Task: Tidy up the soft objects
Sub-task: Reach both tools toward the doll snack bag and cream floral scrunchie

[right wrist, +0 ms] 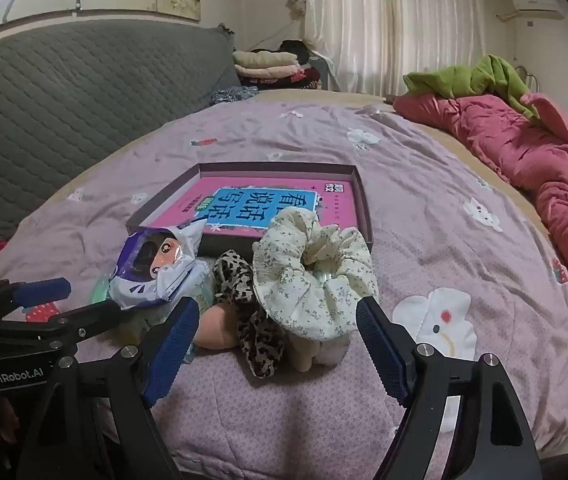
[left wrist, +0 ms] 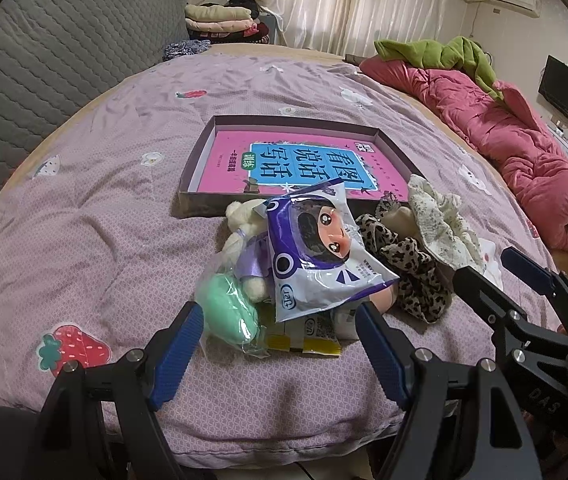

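A pile of soft things lies on the purple bedspread (left wrist: 84, 220) in front of a shallow box (left wrist: 204, 156) that holds a pink book (left wrist: 299, 166). The pile has a white and purple doll packet (left wrist: 319, 252), a mint green pouch (left wrist: 224, 308), a cream plush toy (left wrist: 244, 216), a leopard scrunchie (left wrist: 411, 268) and a cream floral scrunchie (left wrist: 439, 220). My left gripper (left wrist: 280, 316) is open, its fingers on either side of the packet's near end. My right gripper (right wrist: 278, 312) is open around the leopard scrunchie (right wrist: 252, 312) and floral scrunchie (right wrist: 311, 276).
A rolled pink quilt (left wrist: 523, 168) with a green garment (left wrist: 443, 52) lies along the bed's right side. A grey quilted headboard (left wrist: 44, 60) stands at the left. Folded clothes (left wrist: 220, 20) are stacked at the far end. A yellow packet (left wrist: 303, 336) lies under the pile.
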A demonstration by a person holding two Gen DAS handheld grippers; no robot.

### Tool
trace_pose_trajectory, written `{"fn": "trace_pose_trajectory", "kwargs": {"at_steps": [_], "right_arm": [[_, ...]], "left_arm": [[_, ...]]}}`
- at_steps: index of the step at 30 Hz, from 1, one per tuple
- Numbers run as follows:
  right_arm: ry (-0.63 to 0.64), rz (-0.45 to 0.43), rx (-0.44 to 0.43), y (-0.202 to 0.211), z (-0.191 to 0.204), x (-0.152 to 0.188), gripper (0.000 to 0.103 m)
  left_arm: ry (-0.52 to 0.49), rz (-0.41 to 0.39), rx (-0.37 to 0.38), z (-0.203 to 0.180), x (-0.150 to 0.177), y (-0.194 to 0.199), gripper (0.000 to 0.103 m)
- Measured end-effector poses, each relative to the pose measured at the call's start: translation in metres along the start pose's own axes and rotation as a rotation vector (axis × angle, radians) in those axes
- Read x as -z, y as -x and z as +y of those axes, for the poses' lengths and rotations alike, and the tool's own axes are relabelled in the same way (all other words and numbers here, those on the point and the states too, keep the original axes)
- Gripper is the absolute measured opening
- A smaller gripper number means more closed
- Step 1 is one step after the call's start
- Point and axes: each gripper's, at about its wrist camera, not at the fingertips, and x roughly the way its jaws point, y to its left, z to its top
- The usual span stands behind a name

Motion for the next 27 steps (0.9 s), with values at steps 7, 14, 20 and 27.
{"fn": "trace_pose_trajectory", "kwargs": {"at_steps": [7, 14, 20, 27], "right_arm": [[-0.001, -0.004, 0.005, 0.0015, 0.0003, -0.0001, 0.082], [-0.001, -0.012, -0.001, 0.0017, -0.0013, 0.0014, 0.082], [-0.003, -0.022, -0.006, 0.0028, -0.0024, 0.0012, 0.082], [0.009, 0.003, 0.008, 0.0032, -0.0032, 0.0014, 0.082]], "left_arm": [[-0.001, -0.002, 0.000, -0.0018, 0.0006, -0.0002, 0.078], [-0.002, -0.005, 0.001, -0.0020, -0.0008, 0.0005, 0.078], [-0.002, -0.006, 0.004, 0.0005, -0.0019, 0.0008, 0.078], [0.007, -0.015, 0.025, 0.0051, -0.0040, 0.0046, 0.078]]}}
